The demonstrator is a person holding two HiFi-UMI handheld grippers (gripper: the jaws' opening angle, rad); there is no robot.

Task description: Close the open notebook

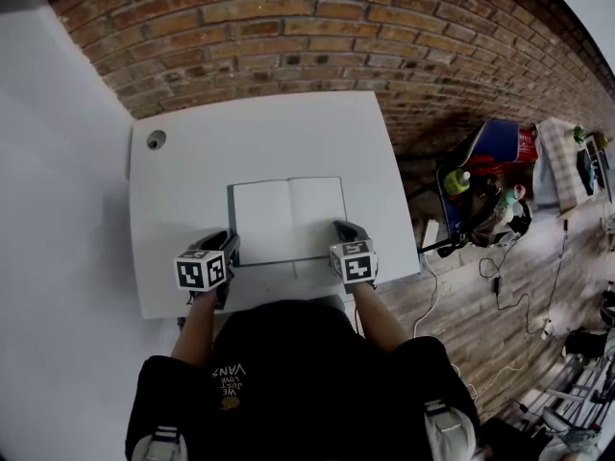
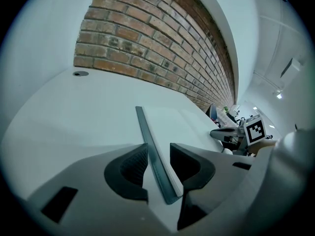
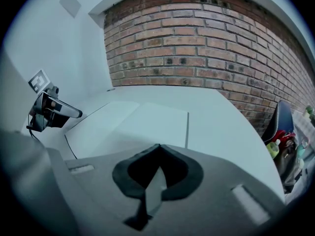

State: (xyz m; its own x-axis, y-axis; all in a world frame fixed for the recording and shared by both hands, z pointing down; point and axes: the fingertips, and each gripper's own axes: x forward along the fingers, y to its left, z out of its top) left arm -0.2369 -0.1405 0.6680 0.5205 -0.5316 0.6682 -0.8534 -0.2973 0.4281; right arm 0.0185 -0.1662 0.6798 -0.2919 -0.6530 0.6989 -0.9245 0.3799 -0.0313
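Brick wall [image 1: 317, 27] behind, white surface [image 1: 173, 190] in front. Head view: notebook [image 1: 288, 217] lies open and flat mid-surface, with left gripper [image 1: 230, 242] and right gripper [image 1: 341, 230] at its near corners. Left gripper view: fingers [image 2: 129, 168] wide — notebook's dark left edge runs between them, not clamped. Right gripper view: fingers [image 3: 182, 173] closed tip to tip — open pages just ahead.
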